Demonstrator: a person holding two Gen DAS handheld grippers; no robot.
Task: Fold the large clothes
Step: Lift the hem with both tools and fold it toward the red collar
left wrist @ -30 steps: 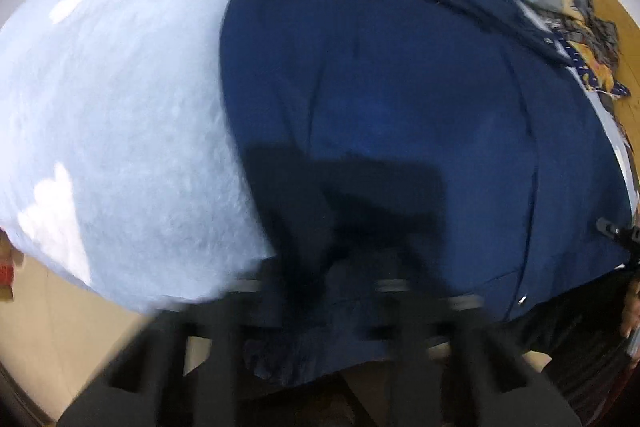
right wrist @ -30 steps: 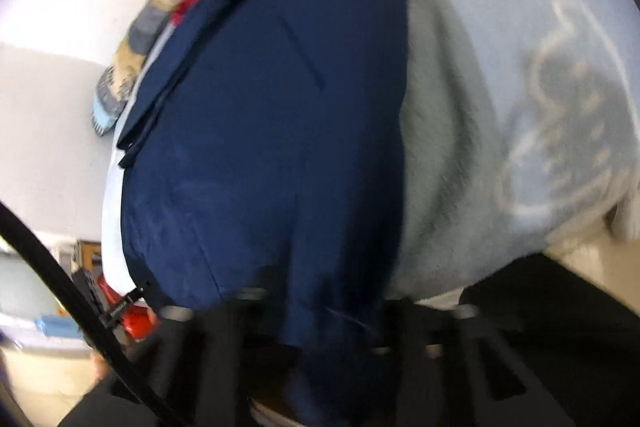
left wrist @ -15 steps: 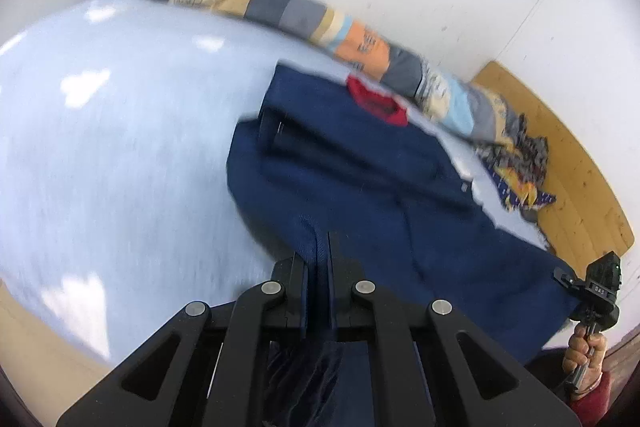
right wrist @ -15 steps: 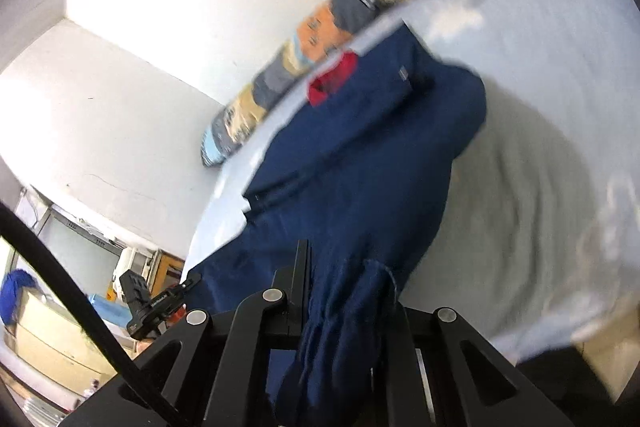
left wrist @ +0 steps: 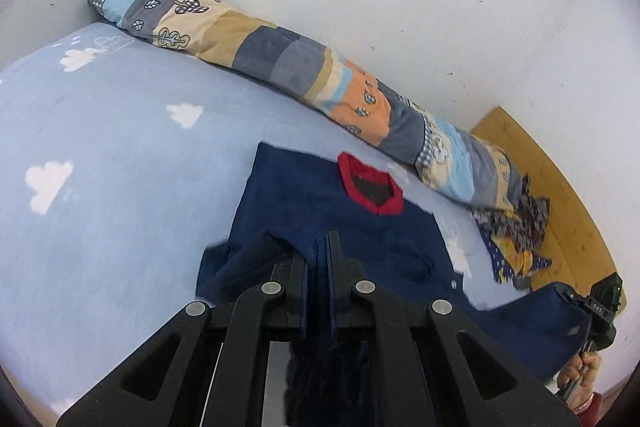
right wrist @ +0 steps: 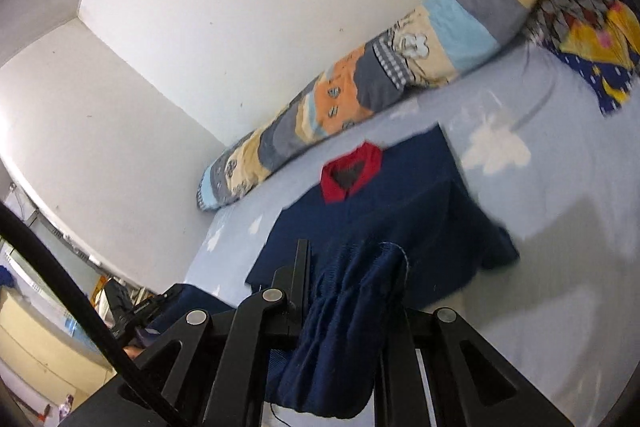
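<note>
- Navy sweater (left wrist: 360, 227) with red collar (left wrist: 370, 187) lies on our bed (left wrist: 100, 207).
- Left gripper (left wrist: 317, 267) fingers pinch its hem.
- Right gripper (right wrist: 348, 279) fingers pinch bunched hem too.

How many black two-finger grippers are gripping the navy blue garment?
2. The left gripper clamps one bunched edge of the navy blue garment; the right gripper clamps another.

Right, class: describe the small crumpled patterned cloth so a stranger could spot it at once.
Start at the long patchwork bolster along the white wall. At its end by the wooden headboard lies the crumpled cloth. Unlike the plain navy garment, it is busily printed in yellow, blue and grey.
</note>
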